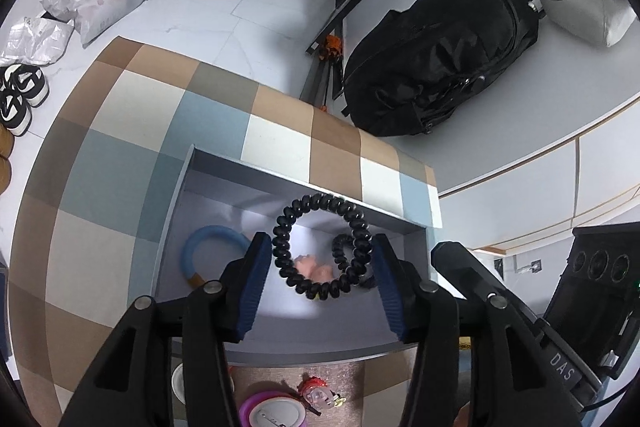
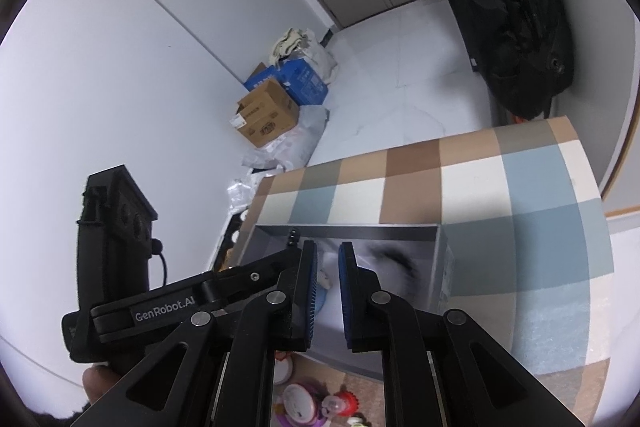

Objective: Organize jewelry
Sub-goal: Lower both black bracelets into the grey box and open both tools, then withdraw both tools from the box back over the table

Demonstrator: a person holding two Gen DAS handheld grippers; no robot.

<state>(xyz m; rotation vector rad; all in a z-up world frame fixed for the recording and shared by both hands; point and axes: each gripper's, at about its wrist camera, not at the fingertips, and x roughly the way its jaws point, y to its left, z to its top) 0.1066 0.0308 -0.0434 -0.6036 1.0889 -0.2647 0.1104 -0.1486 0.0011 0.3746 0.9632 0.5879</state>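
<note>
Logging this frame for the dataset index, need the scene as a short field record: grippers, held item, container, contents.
left gripper: jaws wide apart, black spiral coil hair tie between the blue pads; contact unclear
right gripper: jaws narrowly apart, nothing visibly between them
container: grey open-top box on checked tablecloth
box contents: light blue ring with tan section, pink item, second black coil tie
outside box, near side: red and pink small items, unidentifiable

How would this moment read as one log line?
left gripper: open, black coil hair tie between fingers | right gripper: empty, nearly closed | gray box: below both
</note>
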